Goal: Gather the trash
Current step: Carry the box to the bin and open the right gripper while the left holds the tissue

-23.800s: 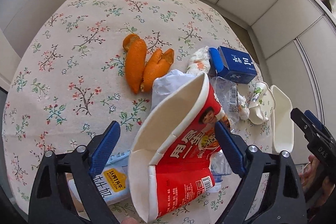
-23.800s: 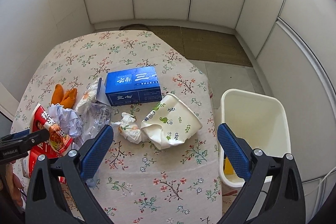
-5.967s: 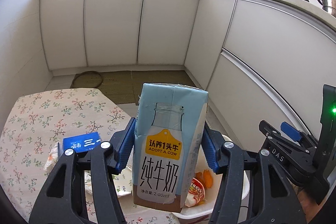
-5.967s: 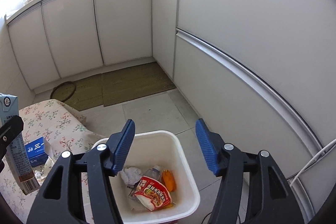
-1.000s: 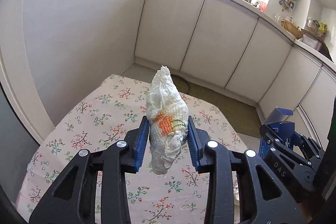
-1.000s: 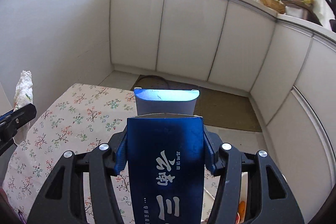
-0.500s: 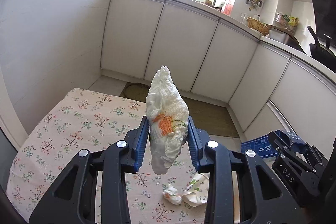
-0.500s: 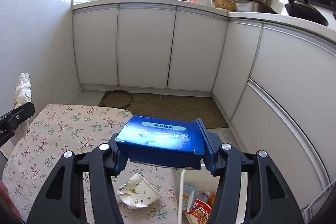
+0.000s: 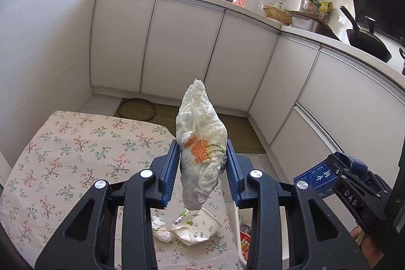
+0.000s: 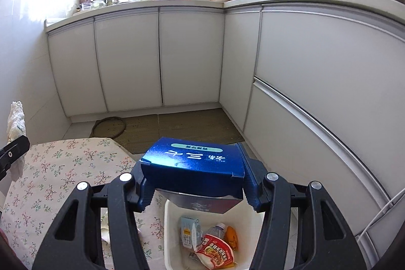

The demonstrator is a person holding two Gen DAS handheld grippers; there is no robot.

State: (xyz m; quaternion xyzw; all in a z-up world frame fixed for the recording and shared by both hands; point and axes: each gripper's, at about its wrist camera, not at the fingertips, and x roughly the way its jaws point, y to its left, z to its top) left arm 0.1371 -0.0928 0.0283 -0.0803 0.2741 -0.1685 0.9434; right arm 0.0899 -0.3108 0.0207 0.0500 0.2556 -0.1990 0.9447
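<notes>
Crumpled white paper, a tissue wad (image 9: pixel 201 146) with an orange-green print, sits pinched between the blue pads of the left gripper (image 9: pixel 201 168), its twisted tip poking past the fingertips above the floral tablecloth (image 9: pixel 63 156). Glossy blue cardboard box (image 10: pixel 195 163), rectangular, is clamped flat in the right gripper (image 10: pixel 196 187), directly over the white plastic bin (image 10: pixel 170 239) holding a milk carton (image 10: pixel 189 232), noodle cup (image 10: pixel 217 249) and bottle (image 10: pixel 215 229).

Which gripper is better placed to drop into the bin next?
Right. The right gripper holds the blue box directly over the bin; the left gripper holds the tissue over the table.
</notes>
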